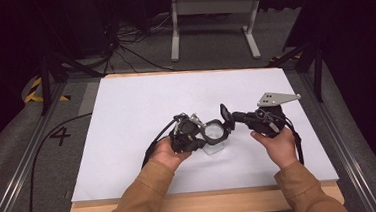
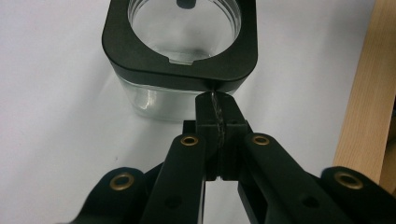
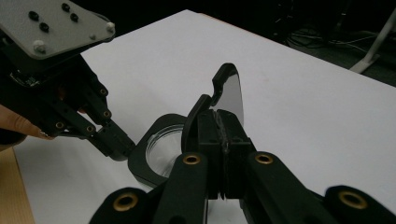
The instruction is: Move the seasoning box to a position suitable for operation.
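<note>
Closest to the camera in the high view are the person's tan sleeves (image 1: 147,194) coming in from the bottom edge, and past them there's the big white table (image 1: 141,104) with a wooden lip along the near side. Roughly in the middle of it, toward the near side, sits a clear glass jar (image 1: 214,139) with a chunky black square collar (image 2: 140,60) round its mouth. The left gripper (image 1: 201,132) is pinched all the way together with its tips right up against the near edge of that collar; looks like a bit of thin clear film caught between the pads, can't tell what exactly. The right gripper (image 1: 228,118) comes in from the other side, also squeezed tight, clamped on the jar's hinged black lid (image 3: 229,95), which is standing upright, swung open above the jar's mouth. So both grippers meet at the jar, one on each side.
</note>
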Action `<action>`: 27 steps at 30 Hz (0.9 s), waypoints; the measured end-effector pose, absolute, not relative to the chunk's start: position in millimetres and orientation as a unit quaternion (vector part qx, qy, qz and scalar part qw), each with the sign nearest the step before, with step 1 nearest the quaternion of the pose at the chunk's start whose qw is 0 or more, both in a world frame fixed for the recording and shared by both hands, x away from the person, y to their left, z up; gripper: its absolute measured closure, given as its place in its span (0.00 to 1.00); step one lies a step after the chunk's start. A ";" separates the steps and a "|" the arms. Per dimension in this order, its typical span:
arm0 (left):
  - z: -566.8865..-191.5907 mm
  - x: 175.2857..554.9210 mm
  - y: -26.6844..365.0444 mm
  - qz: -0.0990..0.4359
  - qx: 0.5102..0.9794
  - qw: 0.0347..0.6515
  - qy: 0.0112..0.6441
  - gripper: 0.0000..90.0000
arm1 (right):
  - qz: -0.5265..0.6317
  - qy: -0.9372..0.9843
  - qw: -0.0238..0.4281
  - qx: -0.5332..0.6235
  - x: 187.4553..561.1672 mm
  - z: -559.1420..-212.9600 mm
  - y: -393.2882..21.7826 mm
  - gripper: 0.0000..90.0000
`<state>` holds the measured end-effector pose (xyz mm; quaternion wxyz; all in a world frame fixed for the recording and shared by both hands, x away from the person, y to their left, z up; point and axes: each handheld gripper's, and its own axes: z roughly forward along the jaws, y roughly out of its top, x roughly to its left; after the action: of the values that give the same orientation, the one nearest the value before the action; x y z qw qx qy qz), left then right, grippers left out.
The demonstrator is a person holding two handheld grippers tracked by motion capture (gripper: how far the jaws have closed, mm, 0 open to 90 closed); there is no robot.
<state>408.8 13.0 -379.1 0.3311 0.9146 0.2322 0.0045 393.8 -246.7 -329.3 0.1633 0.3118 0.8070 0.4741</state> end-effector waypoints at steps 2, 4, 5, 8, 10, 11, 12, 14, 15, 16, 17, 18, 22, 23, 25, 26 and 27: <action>-379.2 409.0 13.2 0.005 0.914 0.332 0.232 1.00 | 0.469 0.812 0.161 0.308 393.2 -331.4 -242.1 0.99; -379.0 409.1 13.3 0.004 0.915 0.330 0.232 1.00 | 0.468 0.815 0.156 0.303 393.0 -333.3 -238.9 0.99; -379.0 409.1 13.3 0.004 0.915 0.330 0.232 1.00 | 0.466 0.818 0.154 0.300 392.8 -334.9 -236.2 0.99; -379.1 409.2 13.3 0.003 0.915 0.330 0.231 1.00 | 0.460 0.825 0.146 0.293 392.5 -338.7 -230.6 0.99; -379.5 409.3 13.4 0.002 0.914 0.332 0.232 1.00 | 0.454 0.830 0.142 0.290 392.5 -341.5 -226.8 0.99; -379.3 409.5 13.7 0.002 0.915 0.331 0.231 1.00 | 0.452 0.833 0.138 0.288 392.6 -343.0 -225.1 0.99; -379.4 409.4 13.7 0.001 0.915 0.331 0.232 0.99 | 0.449 0.836 0.134 0.286 393.0 -345.1 -223.0 0.98; -379.0 409.1 13.7 0.000 0.915 0.331 0.231 0.99 | 0.440 0.842 0.129 0.284 393.7 -348.9 -219.3 0.98; -378.5 409.0 14.1 -0.002 0.916 0.328 0.231 0.99 | 0.435 0.845 0.128 0.282 393.9 -351.1 -217.4 0.98; -378.2 408.9 14.6 -0.003 0.916 0.327 0.232 1.00 | 0.431 0.848 0.127 0.281 394.0 -352.6 -216.0 0.98; -378.5 409.7 15.1 0.000 0.915 0.331 0.229 0.99 | 0.427 0.851 0.124 0.280 394.1 -354.7 -214.1 0.98; -378.8 409.8 15.6 -0.001 0.914 0.334 0.231 0.99 | 0.422 0.854 0.122 0.280 394.5 -356.9 -212.3 0.98; -377.4 410.7 18.5 -0.002 0.913 0.334 0.235 0.99 | 0.413 0.859 0.116 0.280 396.0 -363.0 -208.8 0.98; -377.3 411.0 18.8 -0.001 0.912 0.335 0.235 0.99 | 0.412 0.860 0.115 0.280 396.4 -362.9 -208.9 0.98; -377.1 411.1 19.5 -0.001 0.912 0.337 0.234 0.99 | 0.411 0.860 0.117 0.279 396.1 -362.7 -208.8 0.97; -376.6 411.1 20.1 -0.001 0.912 0.337 0.234 0.99 | 0.411 0.860 0.116 0.278 395.6 -362.3 -208.6 0.97; -375.9 411.0 21.3 0.000 0.911 0.339 0.236 0.99 | 0.410 0.861 0.121 0.275 395.2 -361.8 -208.9 0.97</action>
<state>411.0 21.3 -375.9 0.3388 0.9109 0.2356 0.0002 395.2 -208.9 -361.8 0.1214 0.2752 0.8609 0.4104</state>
